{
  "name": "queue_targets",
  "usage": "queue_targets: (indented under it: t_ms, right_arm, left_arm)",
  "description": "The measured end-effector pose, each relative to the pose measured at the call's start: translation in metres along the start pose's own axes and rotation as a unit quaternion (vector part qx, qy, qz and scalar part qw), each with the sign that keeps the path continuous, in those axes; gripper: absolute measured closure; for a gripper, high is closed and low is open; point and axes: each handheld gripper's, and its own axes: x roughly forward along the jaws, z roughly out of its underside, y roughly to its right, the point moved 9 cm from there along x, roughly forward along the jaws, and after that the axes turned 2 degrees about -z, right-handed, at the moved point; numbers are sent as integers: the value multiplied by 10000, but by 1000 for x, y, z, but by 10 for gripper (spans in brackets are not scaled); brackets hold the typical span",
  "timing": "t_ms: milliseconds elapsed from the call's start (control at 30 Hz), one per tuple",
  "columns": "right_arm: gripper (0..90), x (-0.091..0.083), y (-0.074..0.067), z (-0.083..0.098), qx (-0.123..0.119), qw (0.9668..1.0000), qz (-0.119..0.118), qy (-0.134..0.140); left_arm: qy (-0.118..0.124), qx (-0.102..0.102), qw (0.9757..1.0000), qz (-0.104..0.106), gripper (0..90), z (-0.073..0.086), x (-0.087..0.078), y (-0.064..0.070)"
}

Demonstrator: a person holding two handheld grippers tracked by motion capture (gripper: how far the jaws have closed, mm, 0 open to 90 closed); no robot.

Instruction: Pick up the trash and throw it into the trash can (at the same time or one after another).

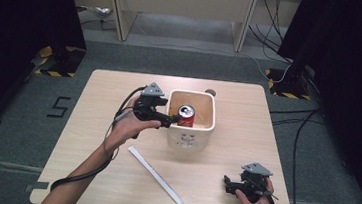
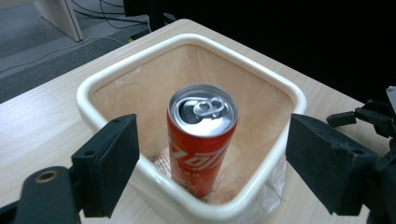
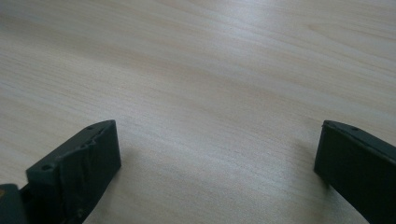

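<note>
Black fingers [image 2: 107, 172] of the left gripper [image 2: 210, 172] rise at the bottom of the left gripper view, spread wide on either side of a red can [image 2: 201, 140] and gripping nothing. That can stands upright inside a cream bin [image 2: 93, 100] lined with a clear bag, its silver top with pull tab facing up. In the high view the left gripper [image 1: 172, 119] sits at the bin's [image 1: 189, 138] left rim, centre of the frame, with the can [image 1: 186, 116] just right of its tips. A white strip [image 1: 157, 176] lies on the bench [image 1: 120, 83] below the bin. Lower right of the high view, the right gripper [image 1: 228, 183] rests low over the bench; its own view shows both fingers [image 3: 77, 172] wide apart over bare wood, empty.
</note>
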Motion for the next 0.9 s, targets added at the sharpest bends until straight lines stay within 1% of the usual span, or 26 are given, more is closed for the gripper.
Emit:
queue_targets:
  t_ms: [67, 200, 300, 433, 600, 667, 733, 833, 900]
  right_arm:
    - [5, 0, 0, 0, -1, 10000, -1, 0]
    - [5, 0, 0, 0, -1, 10000, 0, -3]
    - [5, 0, 0, 0, -1, 10000, 0, -2]
    - [5, 0, 0, 0, 0, 10000, 1, 0]
    - [5, 0, 0, 0, 7, 10000, -1, -8]
    - [5, 0, 0, 0, 15, 10000, -1, -8]
    - [5, 0, 0, 0, 18, 10000, -3, -5]
    - [5, 0, 0, 0, 14, 10000, -3, -5]
    - [5, 0, 0, 0, 13, 10000, -4, -6]
  left_arm:
    - [31, -27, 10000, 55, 174, 3, -4, 3]
    - [53, 13, 10000, 19, 181, 10, -15, 7]
    - [53, -11, 10000, -18, 182, 16, -22, 9]
    - [32, -33, 10000, -78, 186, 28, -27, 11]
    - [3, -90, 9999, -118, 186, 42, -29, 11]
    - [-2, -86, 9998, -165, 187, 48, -29, 12]
    - [-7, -121, 9998, -161, 187, 54, -29, 13]
    - [-61, -135, 9997, -197, 187, 66, -27, 15]
    - [-85, -132, 9995, -287, 192, 75, -26, 15]
